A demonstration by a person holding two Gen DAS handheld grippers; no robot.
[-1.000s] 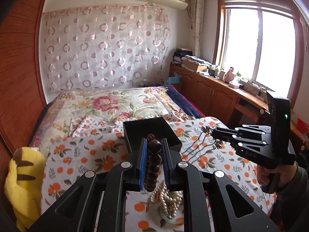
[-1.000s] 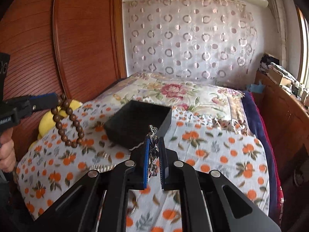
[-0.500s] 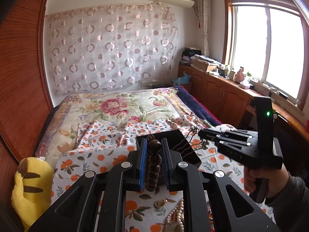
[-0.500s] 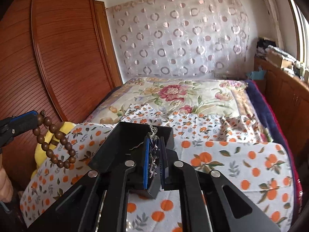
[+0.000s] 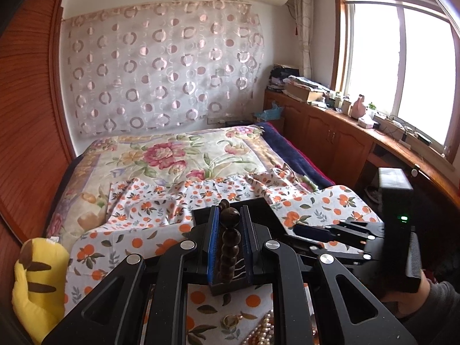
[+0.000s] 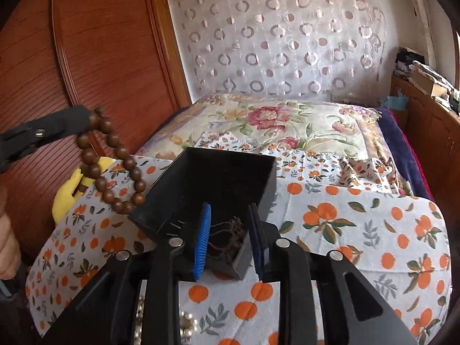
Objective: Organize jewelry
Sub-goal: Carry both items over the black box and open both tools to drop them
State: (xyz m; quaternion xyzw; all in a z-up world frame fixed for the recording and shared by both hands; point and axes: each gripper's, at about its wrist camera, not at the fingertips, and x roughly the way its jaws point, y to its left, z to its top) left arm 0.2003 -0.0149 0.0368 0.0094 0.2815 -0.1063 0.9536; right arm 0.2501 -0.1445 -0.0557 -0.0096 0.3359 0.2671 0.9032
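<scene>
While the left gripper clamps a bracelet of dark brown wooden beads between its blue-padded fingers, the strand hangs down at the centre of the left wrist view, in front of the open black rectangular box. In the right wrist view the same gripper enters from the left edge, and the bead loop dangles from it just left of the box's near corner, above the white cloth printed with oranges that covers the bed.

The right gripper has its jaws spread wide and holds nothing; its blue pads sit over the near end of the box. Between them, inside the box, lies a tangle of dark metal chain jewellery. In the left wrist view this gripper reaches in from the right side of the frame, a green light showing on its black handle.

A strand of pale pearls lies on the cloth at the bottom of the left wrist frame, and pearls also show at the bottom of the right wrist frame. A yellow plush toy with brown stripes rests at the lower left, against the reddish wooden wardrobe.
</scene>
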